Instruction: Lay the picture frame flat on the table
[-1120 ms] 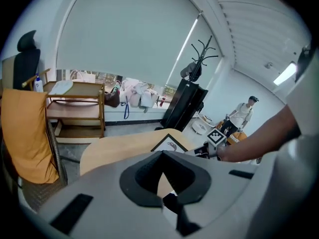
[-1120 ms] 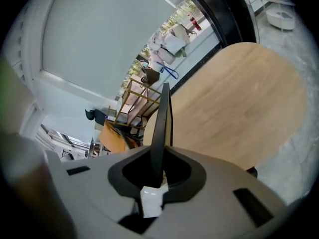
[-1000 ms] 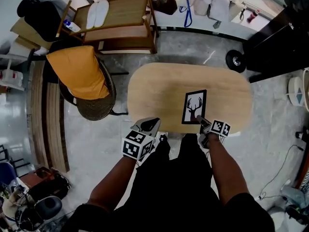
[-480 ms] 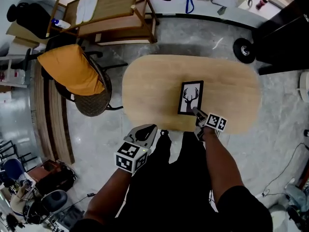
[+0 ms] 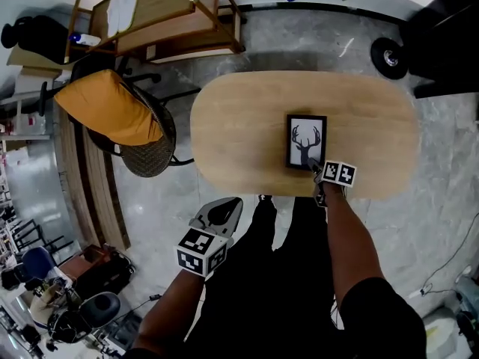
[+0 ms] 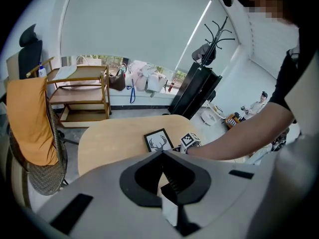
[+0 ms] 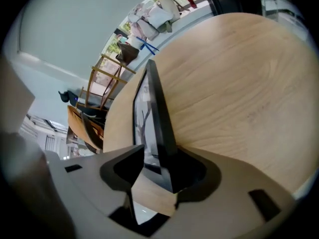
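The black picture frame [image 5: 306, 142] with a deer-antler print lies face up on the oval wooden table [image 5: 239, 126], near its front edge. My right gripper [image 5: 318, 172] is at the frame's near corner. In the right gripper view the frame [image 7: 149, 118] has that corner between the jaws of the right gripper [image 7: 154, 159]; they are opening and a gap shows beside the glass. My left gripper [image 5: 218, 217] hangs off the table by the person's legs, holding nothing. Its tips meet in the left gripper view [image 6: 162, 156], where the frame [image 6: 158, 140] shows on the table beyond.
A wicker chair draped with an orange cloth [image 5: 112, 111] stands left of the table. A wooden shelf unit [image 5: 172, 13] is behind it. A black wheel [image 5: 389, 57] sits on the floor at the back right. The person's legs [image 5: 277, 275] are against the table's front edge.
The frame has come down from a slanted stand to lie flat. The right gripper stayed at its near corner and its jaws have loosened. The left gripper drew back from the table.
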